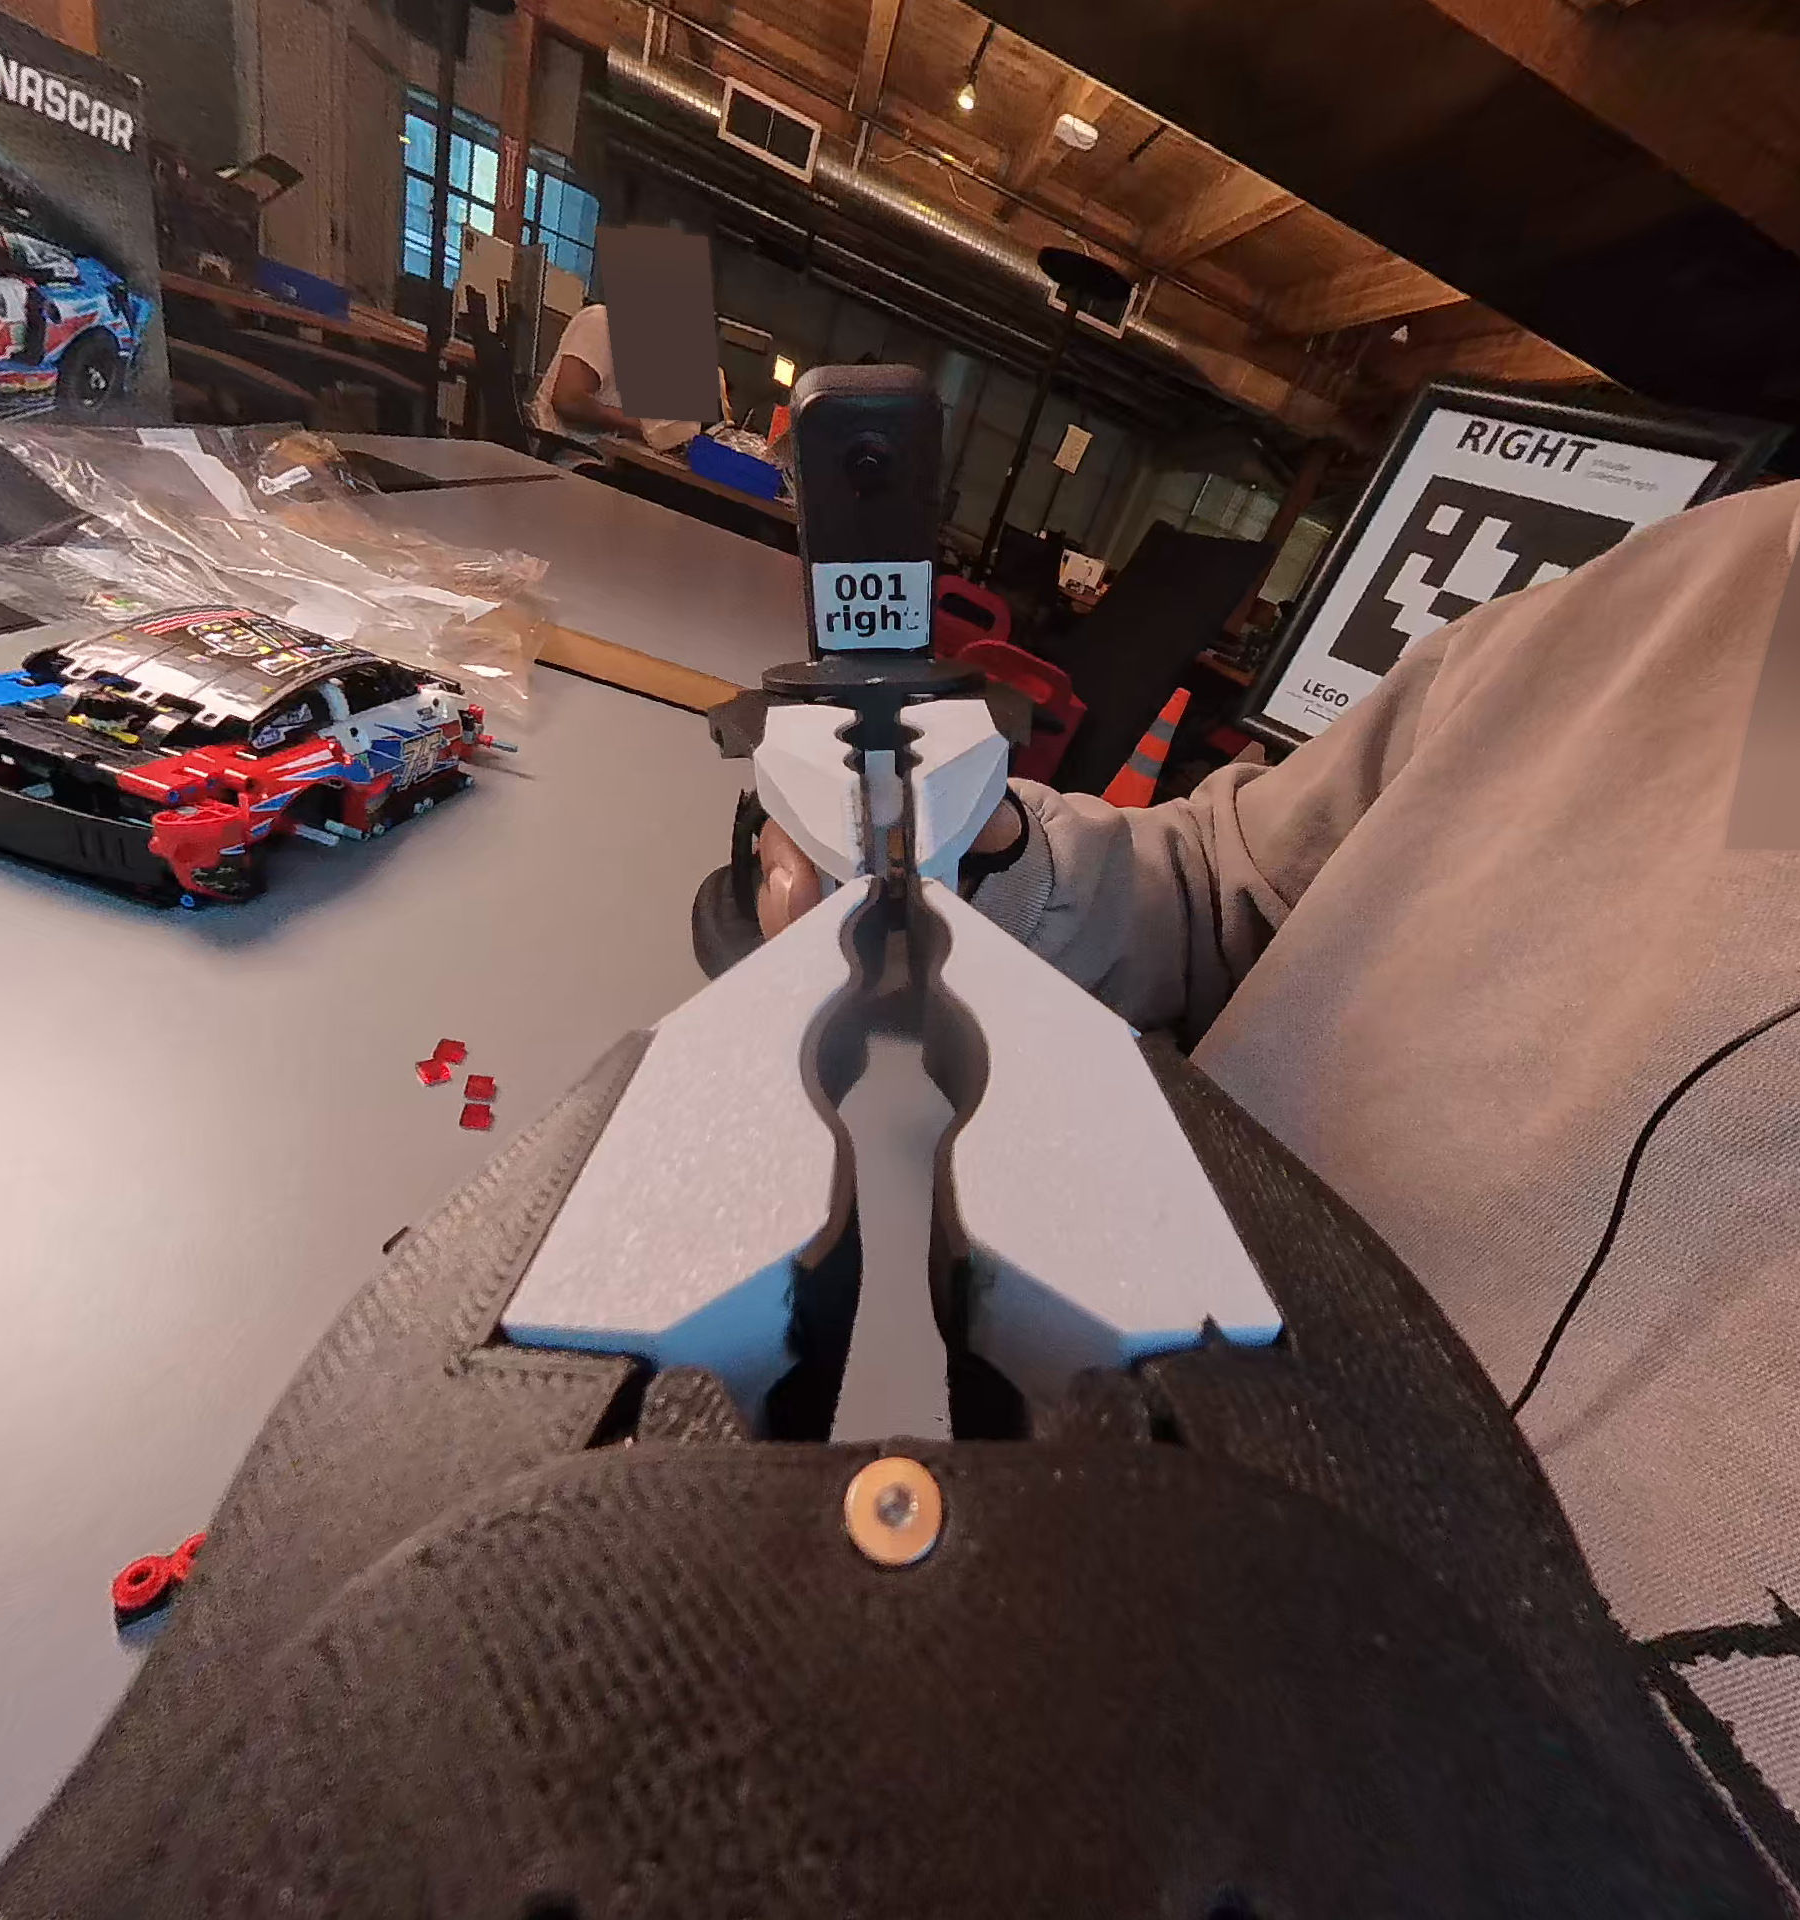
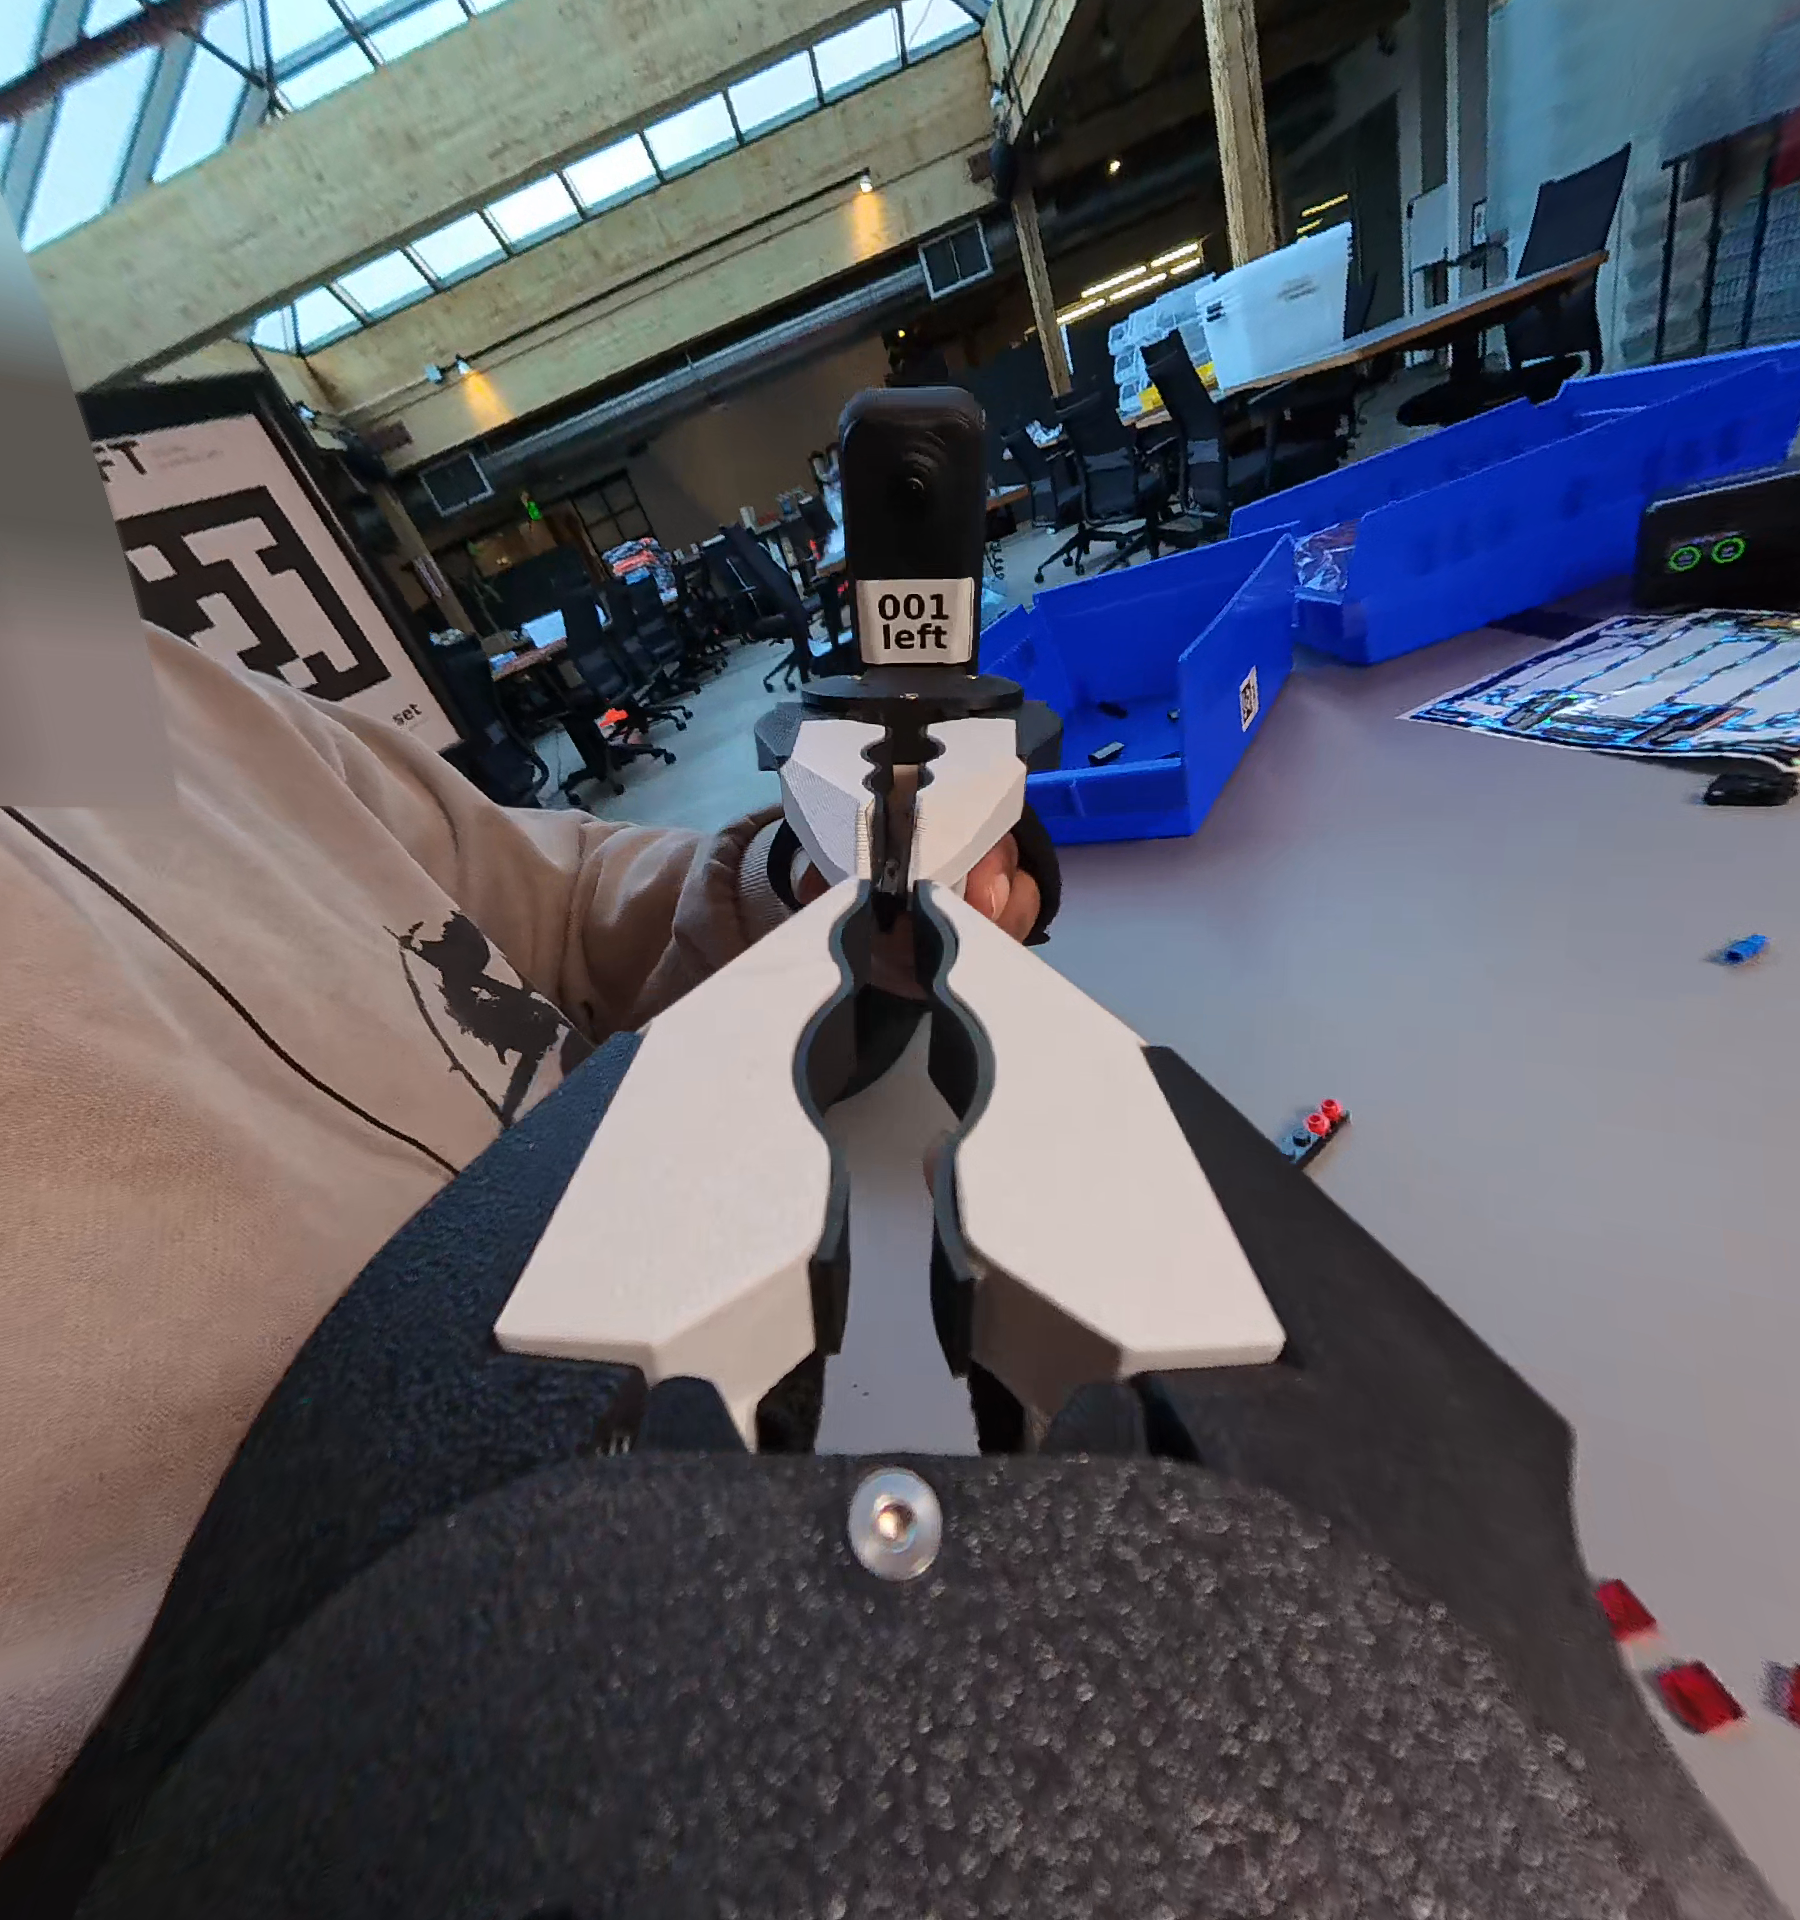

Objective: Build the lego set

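1. Fingers (image 1: 730, 1091) of left gripper (image 1: 891, 894) drawn together at the tips, with only a slim gap farther back between the dark pads.
2. Same with right gripper (image 2: 888, 894): tips closed, pads apart behind them.
3. Held tip to tip above the table (image 1: 148, 1195), nose against nose, each blocking the other's view ahead.
4. Small dark piece (image 2: 891, 878) nipped where the tips meet, seemingly gripped from both ends; shape too hidden to tell.
5. Car (image 1: 200, 738), partly built in red, white, blue and black, resting on the table well to the left, apart from both grippers.
6. Crumpled clear bags (image 1: 252, 520) just behind the car, with the set's box (image 1: 44, 208) standing beyond them.
7. Red tiles (image 1: 460, 1081) loose on the table between car and left gripper; red connector (image 1: 153, 1579) lying nearer the lower left.
8. Blue bins (image 2: 1166, 675) behind the left gripper in the right wrist view, a few dark bits inside the nearest.
9. Printed sheet (image 2: 1654, 675) flat on the table at the far right, black device (image 2: 1732, 530) beyond it.
10. Blue pin (image 2: 1740, 948) alone on the bare table; dark strip with red studs (image 2: 1317, 1127) just beside the right gripper's body.
11. Beige sleeve (image 1: 1498, 935) filling the side nearest the person, partly covering a framed marker board (image 1: 1478, 551).
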